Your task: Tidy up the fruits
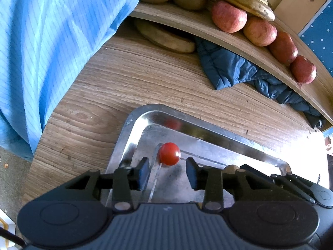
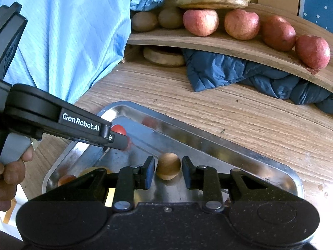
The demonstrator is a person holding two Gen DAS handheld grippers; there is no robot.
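Note:
A red cherry tomato (image 1: 169, 153) lies in a steel tray (image 1: 122, 141) on the wooden table. My left gripper (image 1: 167, 171) is open, its pads just short of the tomato on either side. In the right wrist view the tomato (image 2: 118, 129) is partly hidden behind the left gripper's finger (image 2: 116, 140). My right gripper (image 2: 168, 173) is open around a small tan round fruit (image 2: 168, 165) in the tray (image 2: 208, 143), not touching it. A wooden shelf (image 2: 229, 45) holds several apples (image 2: 200, 21), kiwis (image 2: 144, 20) and bananas (image 2: 212, 0).
A dark blue cloth (image 2: 249, 77) is bunched under the shelf next to a banana (image 2: 163, 57). The person's light blue coat (image 2: 72, 37) fills the left. More small fruits (image 2: 66, 179) lie at the tray's near left corner.

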